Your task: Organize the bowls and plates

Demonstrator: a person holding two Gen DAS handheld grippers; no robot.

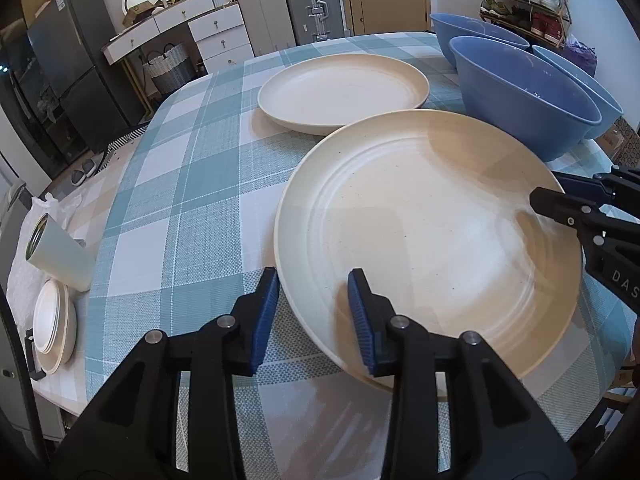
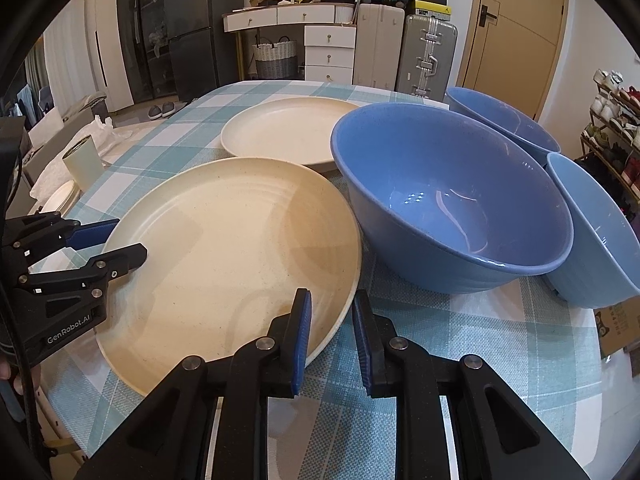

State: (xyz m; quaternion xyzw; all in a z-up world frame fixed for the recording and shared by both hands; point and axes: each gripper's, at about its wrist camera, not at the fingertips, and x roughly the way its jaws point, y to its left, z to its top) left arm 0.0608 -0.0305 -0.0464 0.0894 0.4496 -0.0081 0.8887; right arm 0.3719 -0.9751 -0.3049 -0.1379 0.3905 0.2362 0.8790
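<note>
My left tongs (image 1: 314, 320) straddle the near rim of the near cream plate (image 1: 432, 232), their blue pads standing off the rim, released. My right tongs (image 2: 332, 334) straddle the same plate's opposite rim; I cannot tell whether the pads press on it. The plate is tilted above the checked surface (image 1: 180, 208). Beyond it lies a second cream plate (image 1: 344, 90). Beside them sit three blue bowls, the nearest (image 2: 452, 200) just beside the tilted plate.
</note>
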